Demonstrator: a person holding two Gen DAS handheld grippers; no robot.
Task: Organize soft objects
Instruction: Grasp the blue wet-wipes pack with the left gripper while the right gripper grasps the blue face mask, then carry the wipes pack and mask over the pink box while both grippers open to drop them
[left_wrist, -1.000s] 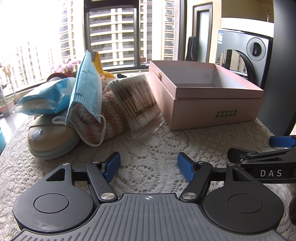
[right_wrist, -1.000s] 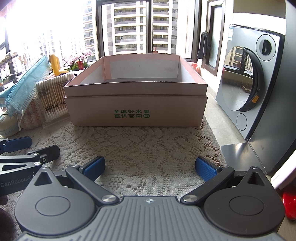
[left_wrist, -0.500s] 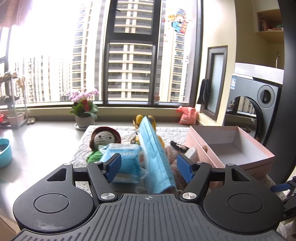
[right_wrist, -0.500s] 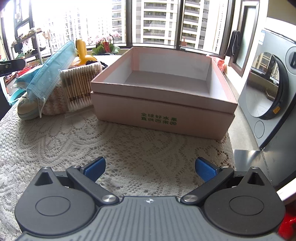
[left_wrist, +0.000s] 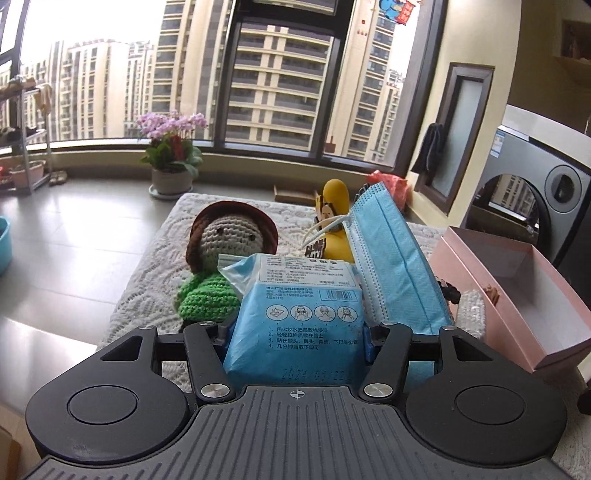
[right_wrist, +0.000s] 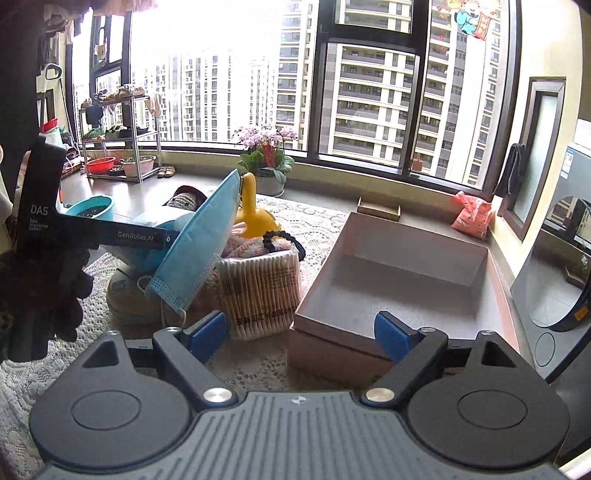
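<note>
The blue wipes packet (left_wrist: 295, 325) hides the left tool's (left_wrist: 295, 341) blue pads, so contact cannot be told, while the face mask (right_wrist: 195, 251) covers most of the shoe (right_wrist: 129, 295), and the pink box (left_wrist: 517, 295) runs past the left wrist view's right edge.

Two claws are in sight, the left claw (left_wrist: 295, 341) and the right claw (right_wrist: 300, 328). On the counter (right_wrist: 321, 218) I count one pink box (right_wrist: 399, 280), one blue face mask (right_wrist: 195, 243), one blue packet of wipes (left_wrist: 295, 317), one crocheted doll (left_wrist: 225, 258), one yellow toy (right_wrist: 251, 214), one bag of cotton swabs (right_wrist: 262, 291), one shoe (right_wrist: 129, 295) and one black hair tie (right_wrist: 280, 236). By the window stands one pot of pink flowers (left_wrist: 171, 155).
</note>
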